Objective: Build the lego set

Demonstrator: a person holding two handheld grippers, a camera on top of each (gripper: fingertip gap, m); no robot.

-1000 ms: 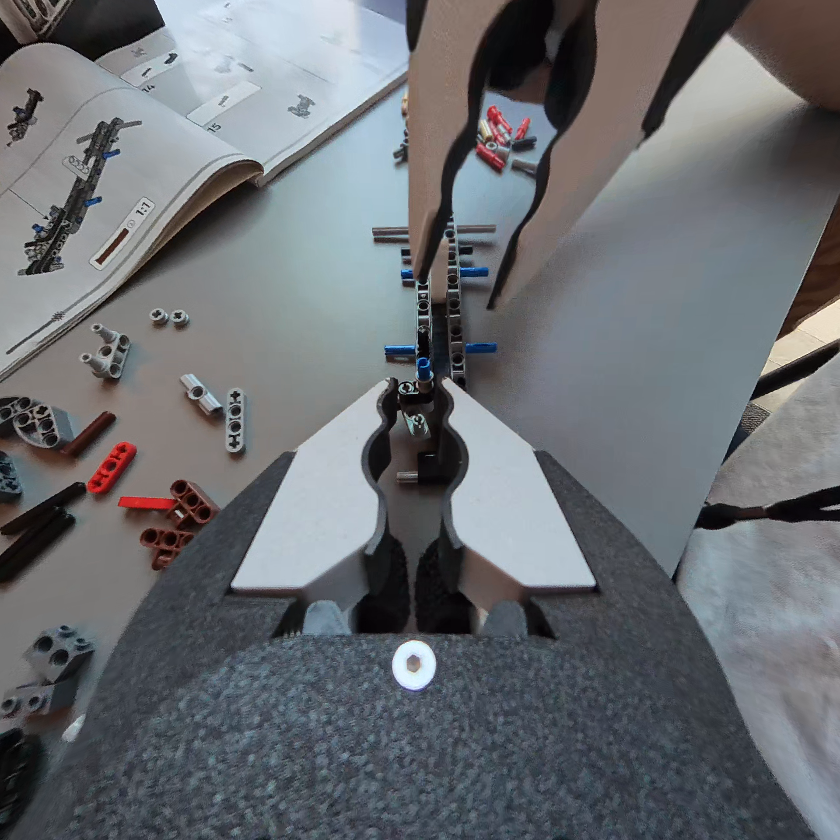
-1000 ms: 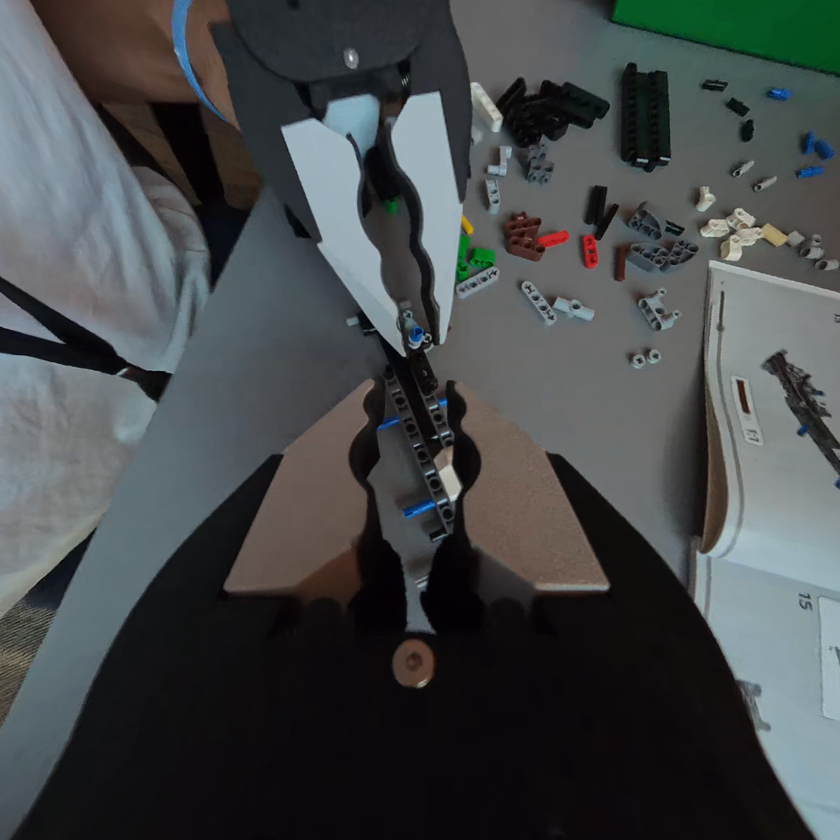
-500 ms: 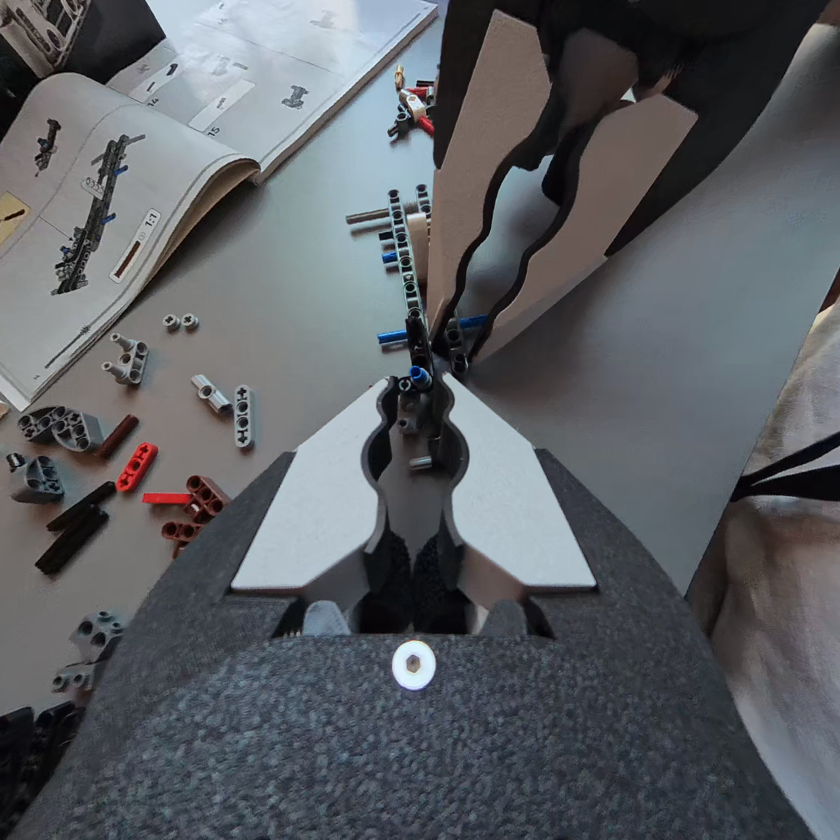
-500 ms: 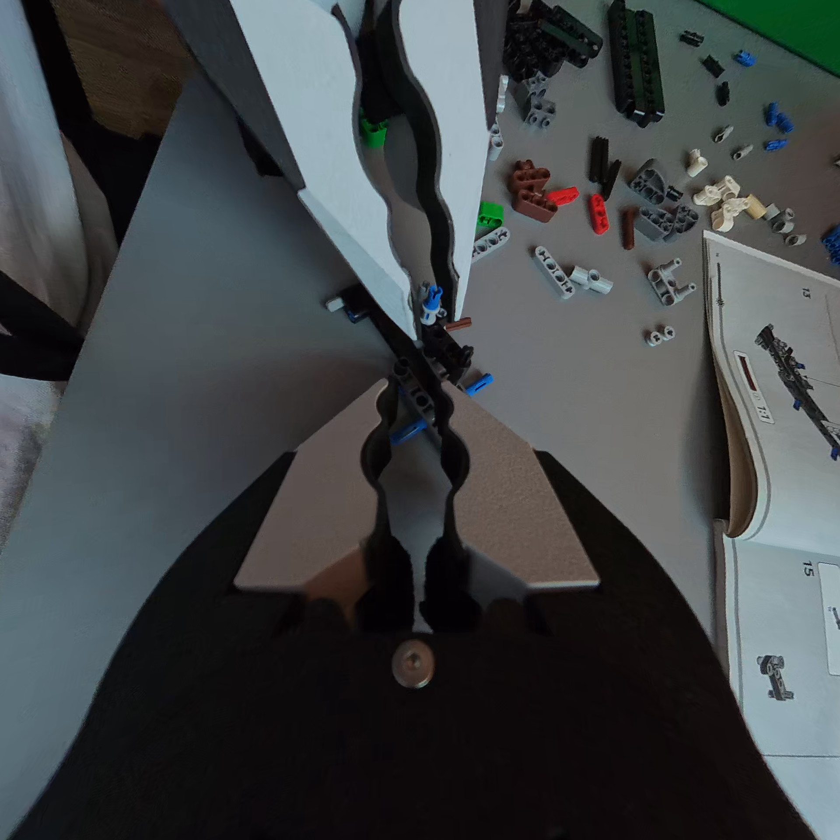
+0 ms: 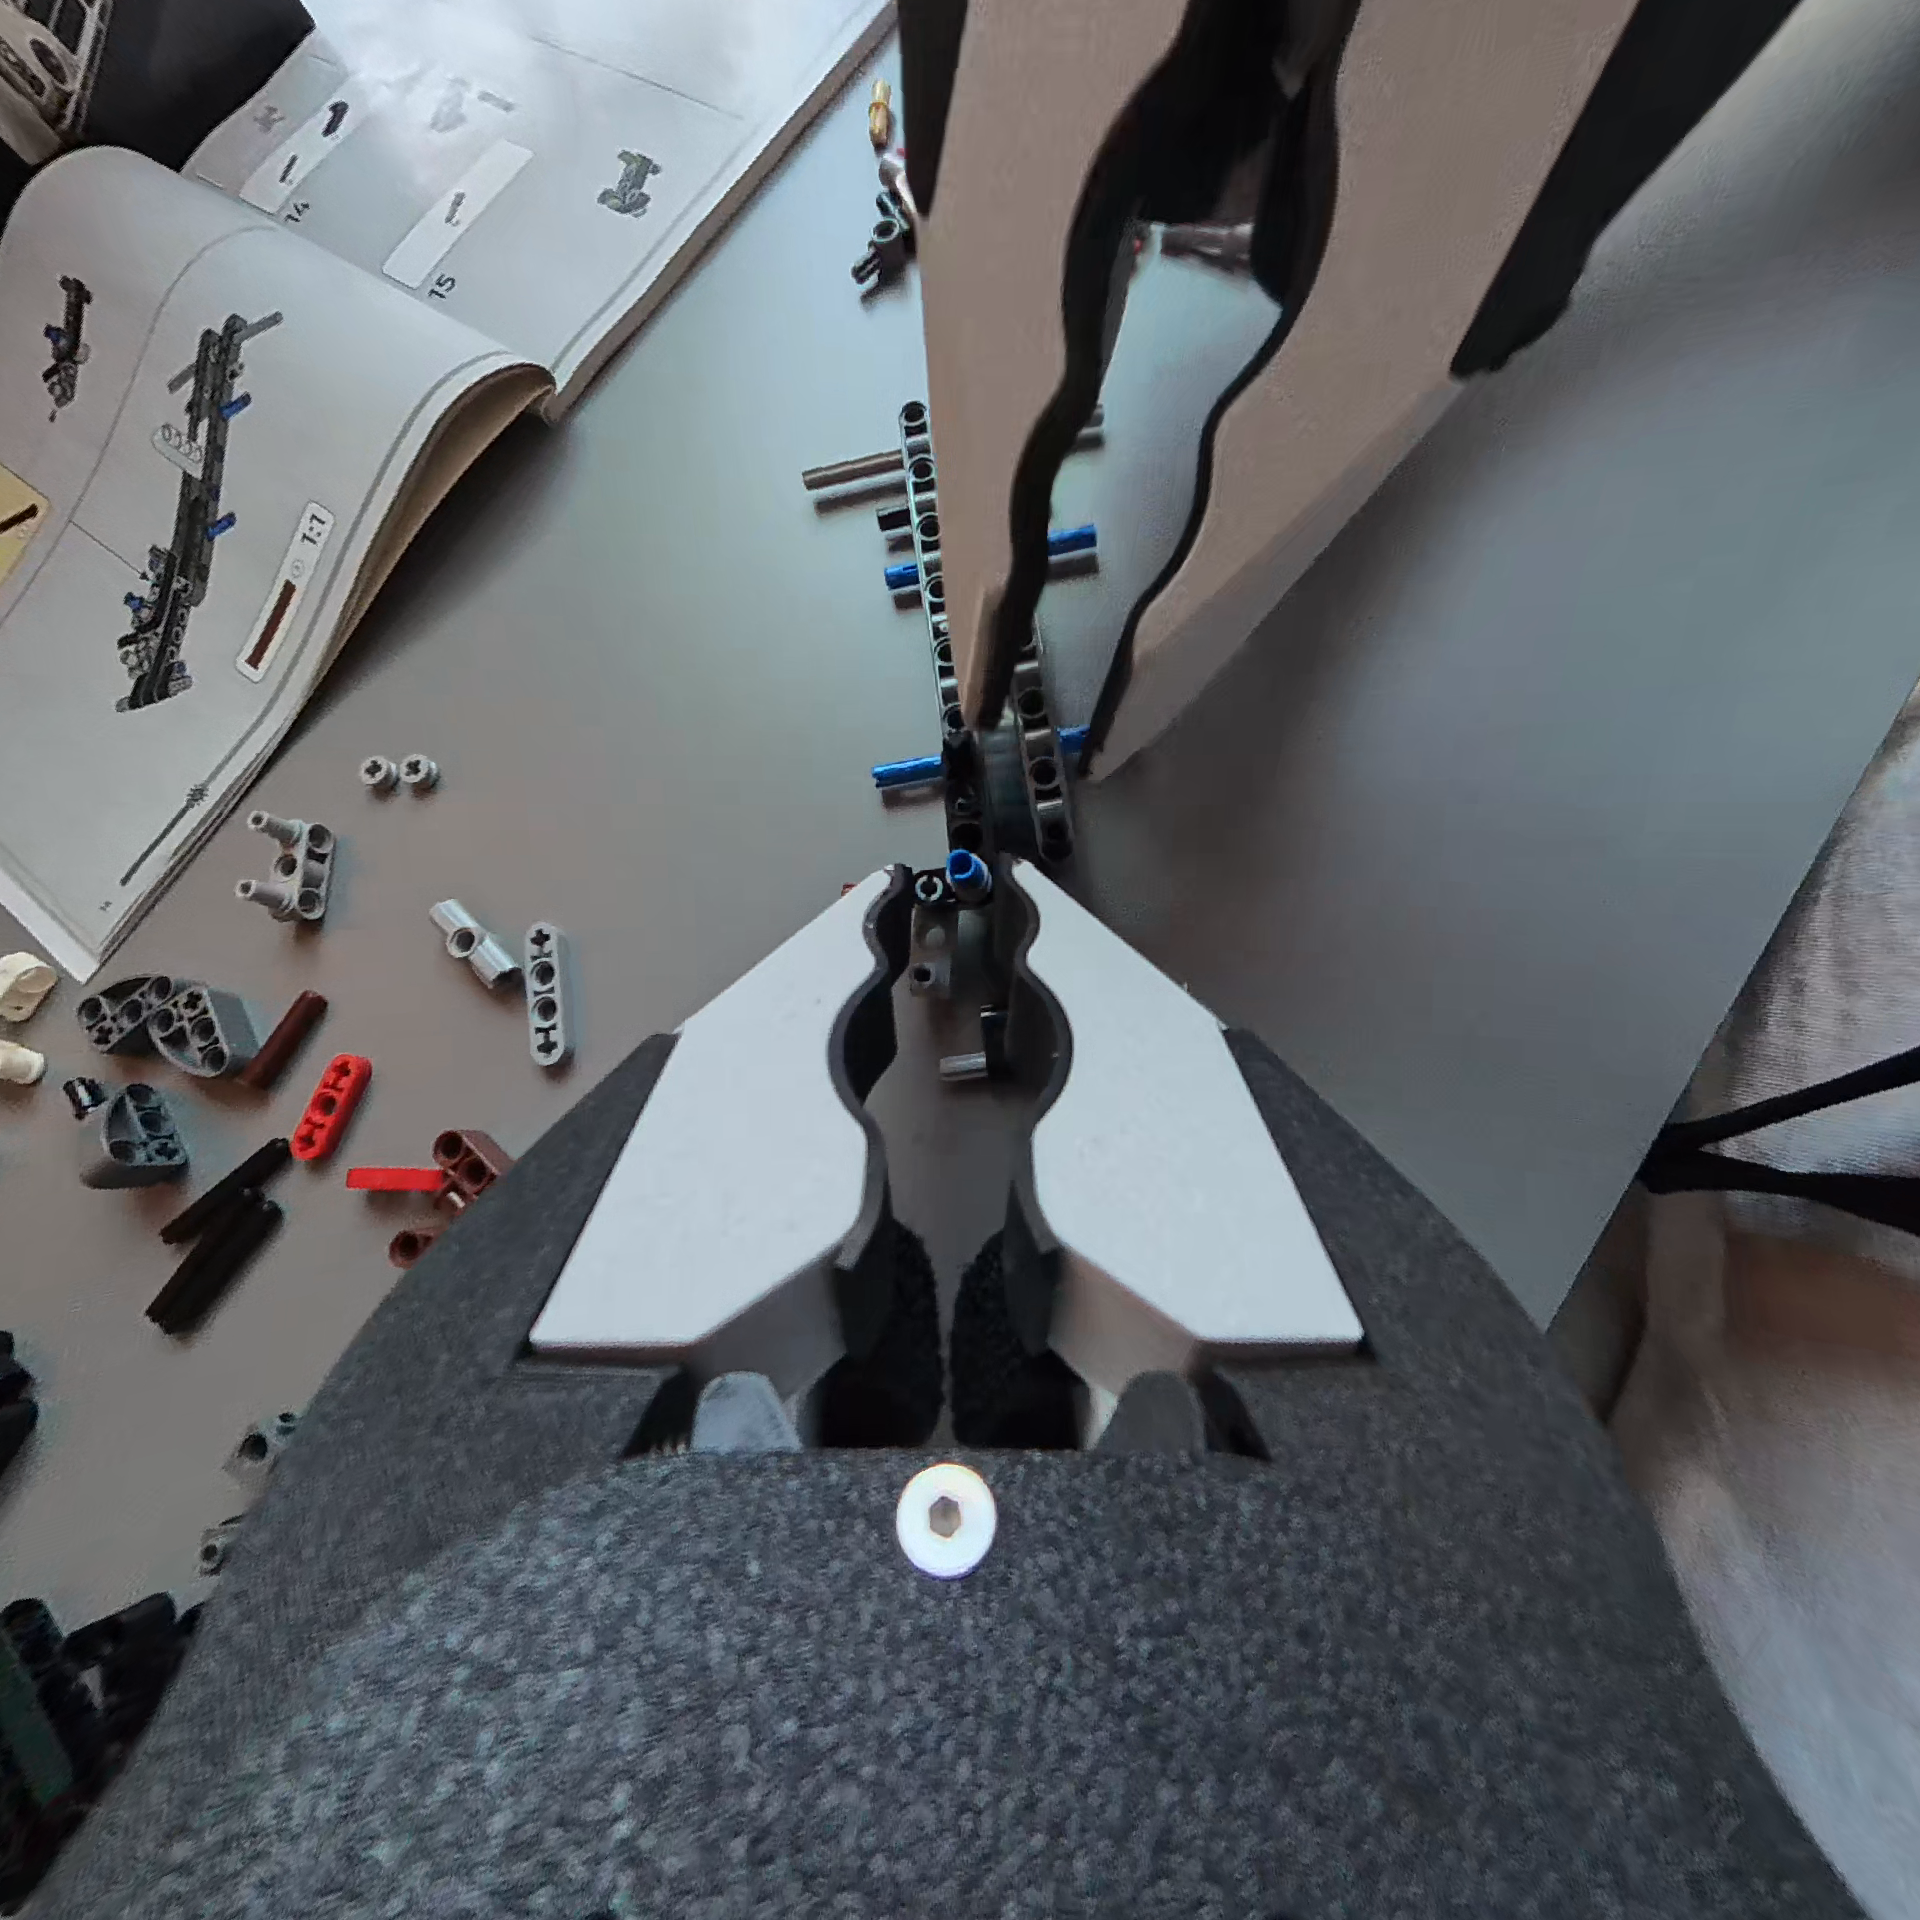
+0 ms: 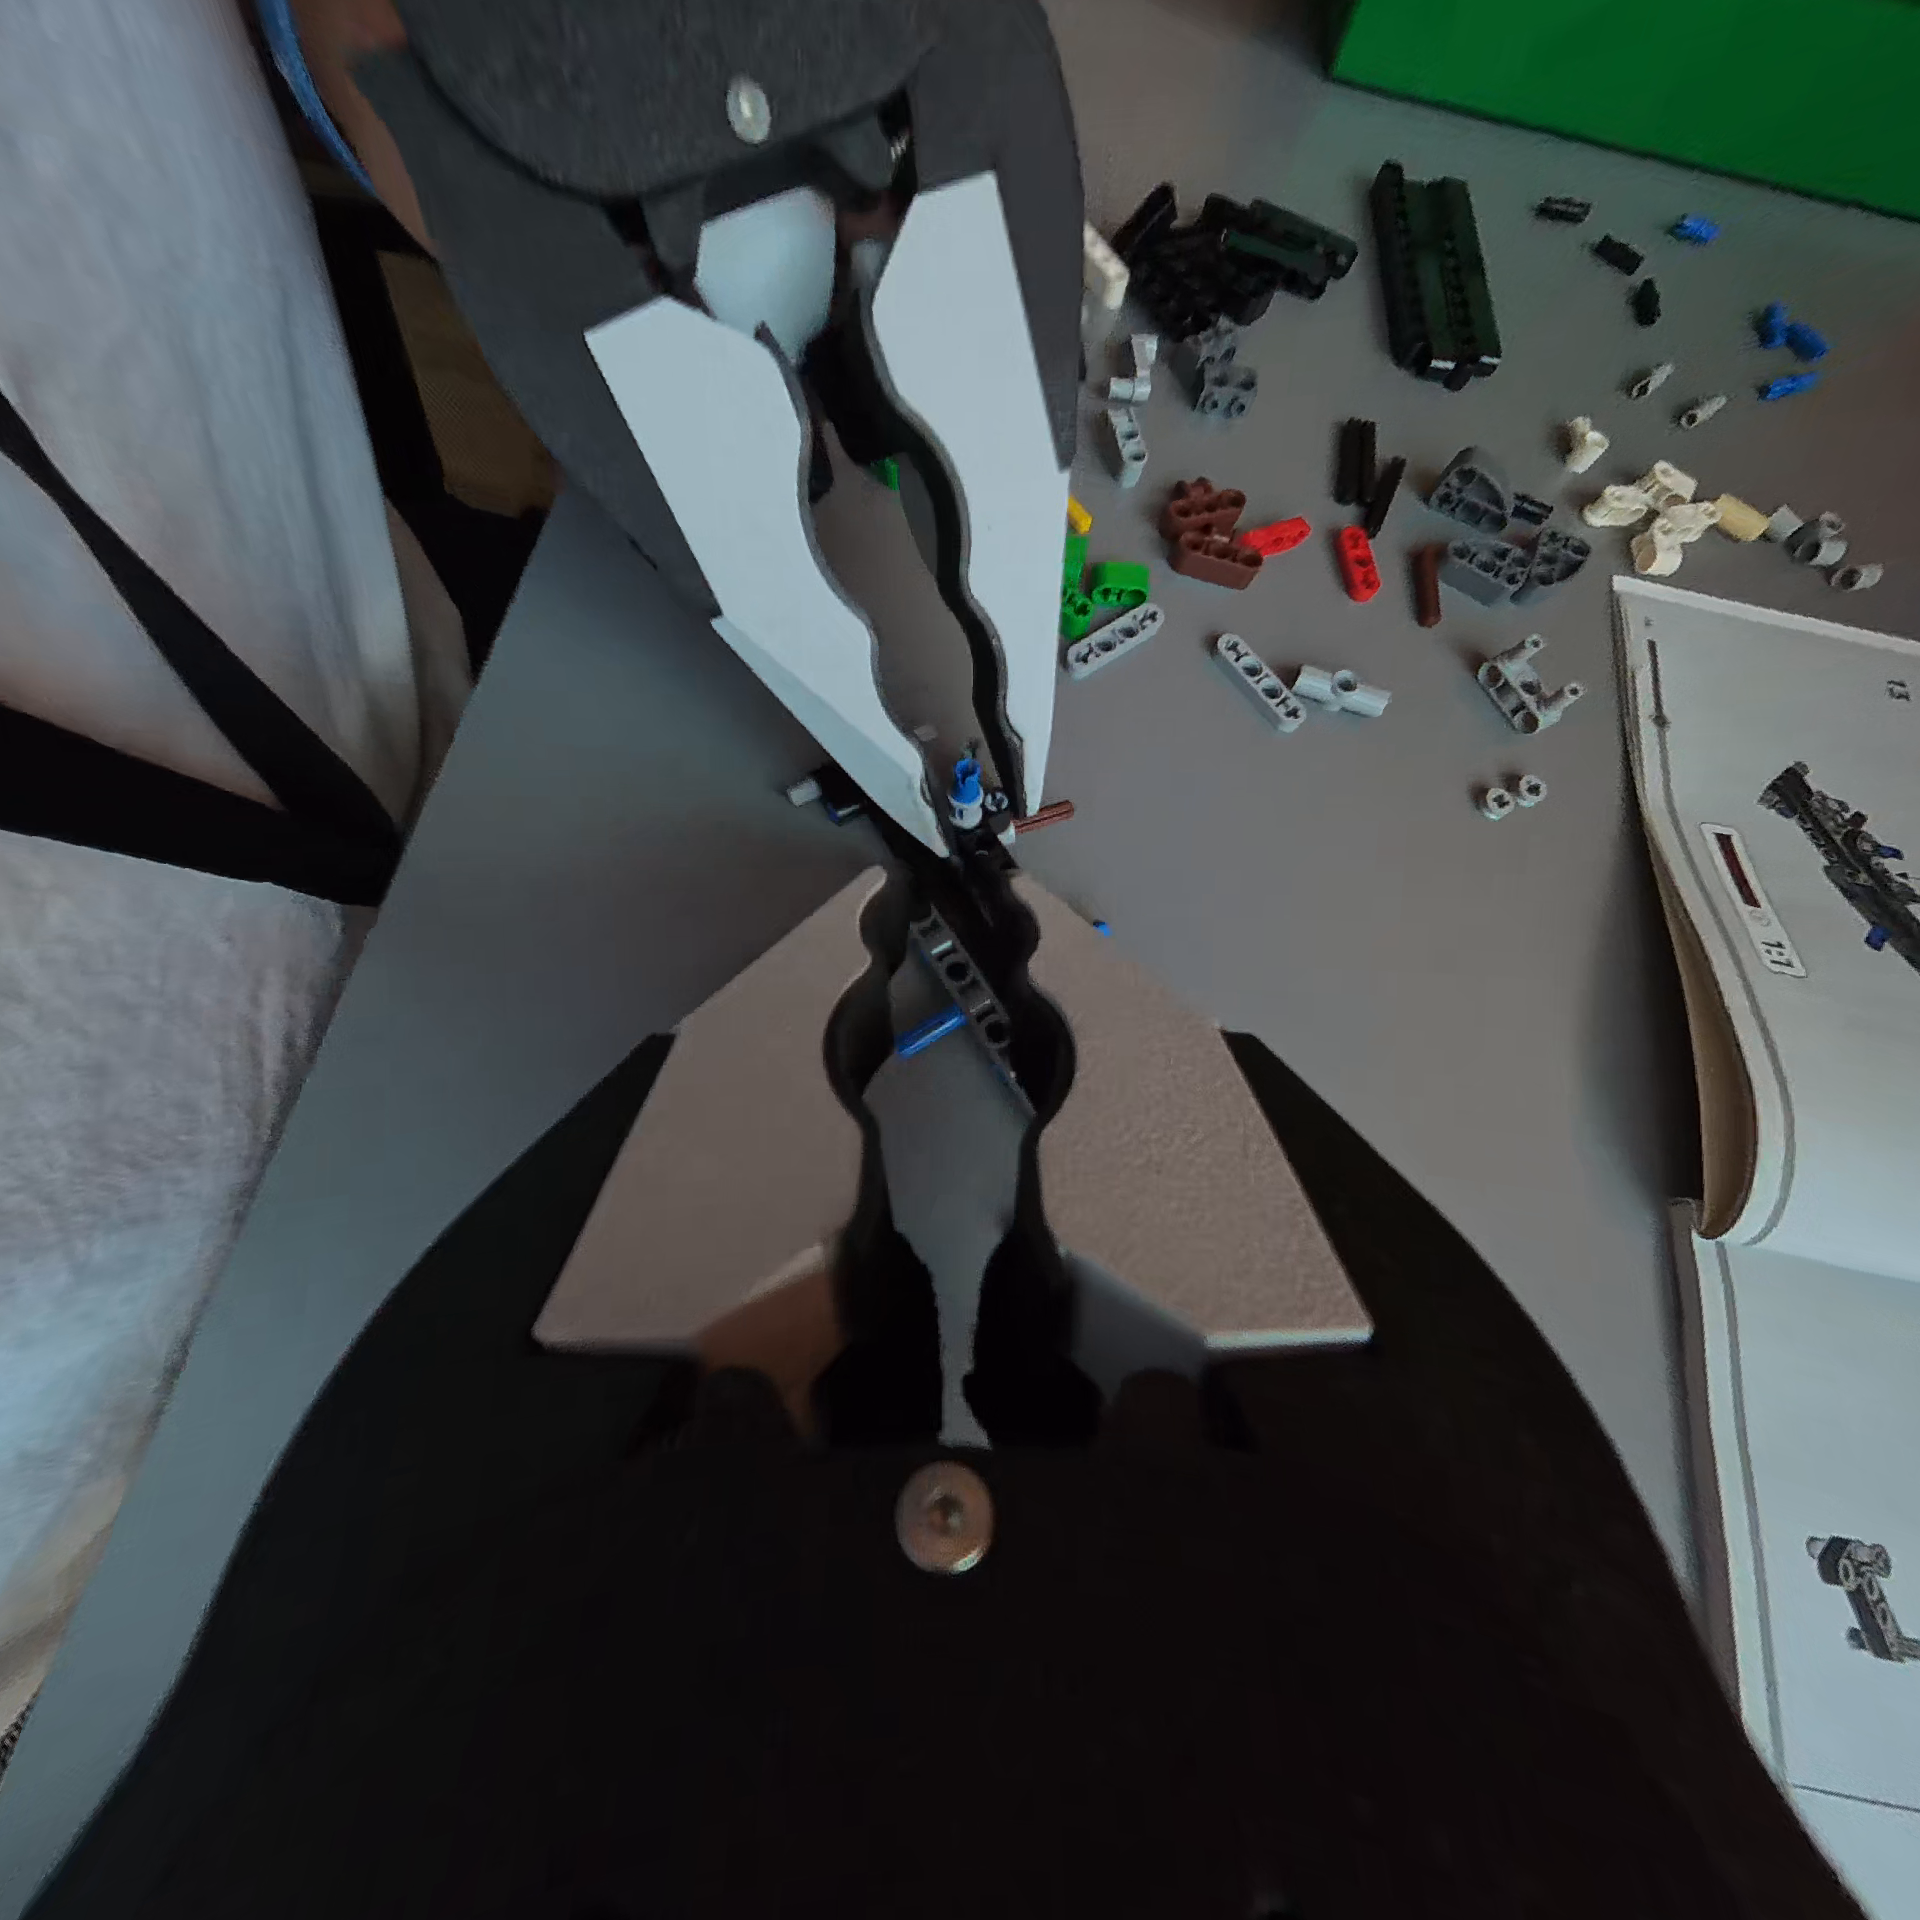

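Observation:
A long dark grey beam assembly (image 5: 920, 520) with blue pins lies on the grey table (image 5: 623, 727). My left gripper (image 5: 954, 883) is shut on a small black and grey connector piece (image 5: 961, 935) topped by a blue pin (image 5: 966, 868). It holds the piece at the assembly's near end. My right gripper (image 5: 1034, 743) comes in from the far side, and its tan fingers close on the sides of the assembly. In the right wrist view the assembly (image 6: 961, 971) runs between the right gripper (image 6: 961, 883) jaws, and the left gripper (image 6: 982, 821) meets it tip to tip.
An open instruction booklet (image 5: 260, 468) lies at the left, and also shows in the right wrist view (image 6: 1818, 935). Loose parts (image 5: 312, 1039) are scattered beside it. A green box (image 6: 1662, 94) stands behind. The table edge (image 5: 1558, 1039) and a person's clothing are close by. Left and right tips are no more than a few centimetres apart.
My right gripper has slid along the beam assembly toward its near end and narrowed on it. My left gripper has kept the small piece at that end.

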